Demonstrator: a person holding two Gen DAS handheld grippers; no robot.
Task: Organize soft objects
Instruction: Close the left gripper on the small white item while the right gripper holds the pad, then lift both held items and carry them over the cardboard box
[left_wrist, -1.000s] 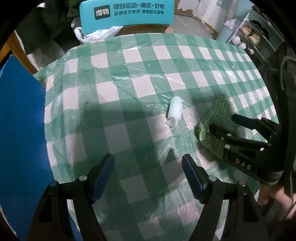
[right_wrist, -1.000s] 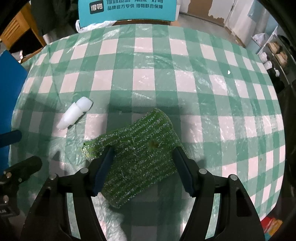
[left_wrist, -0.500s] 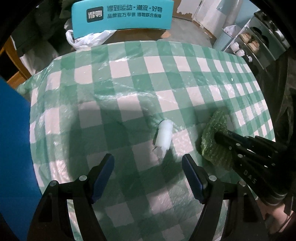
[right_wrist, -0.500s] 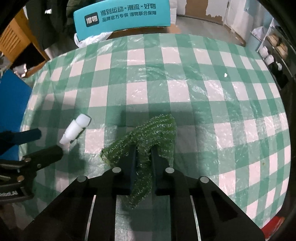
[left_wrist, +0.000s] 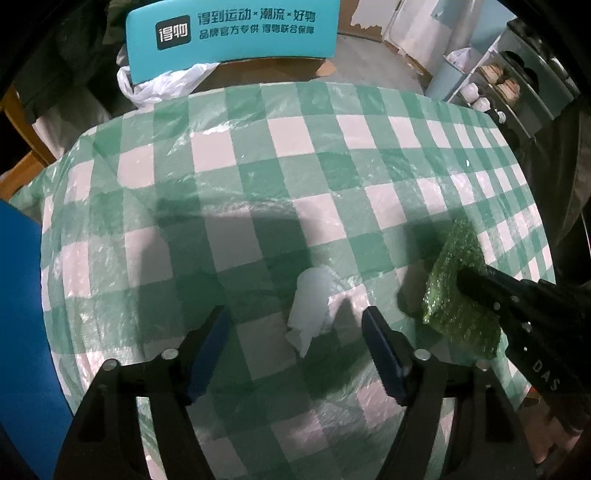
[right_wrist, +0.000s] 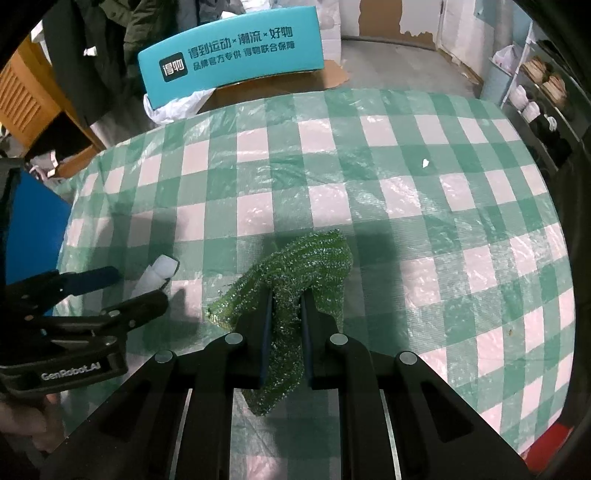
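A cluttered room with a teal printed cardboard box (right_wrist: 231, 50) lies beyond the far edge of a round desk (left_wrist: 288, 177) under a green-and-white checked plastic cloth. The right tool (right_wrist: 286, 295) is clamped together on a sparkly green knitted scrubbing cloth (right_wrist: 314, 258), bunched and raised at the near middle of the desk. The left tool (left_wrist: 295, 328) stands with its blue-padded fingers (left_wrist: 207, 347) wide apart around a small white soft foam piece (left_wrist: 310, 302), which lies on the desk left of the green cloth.
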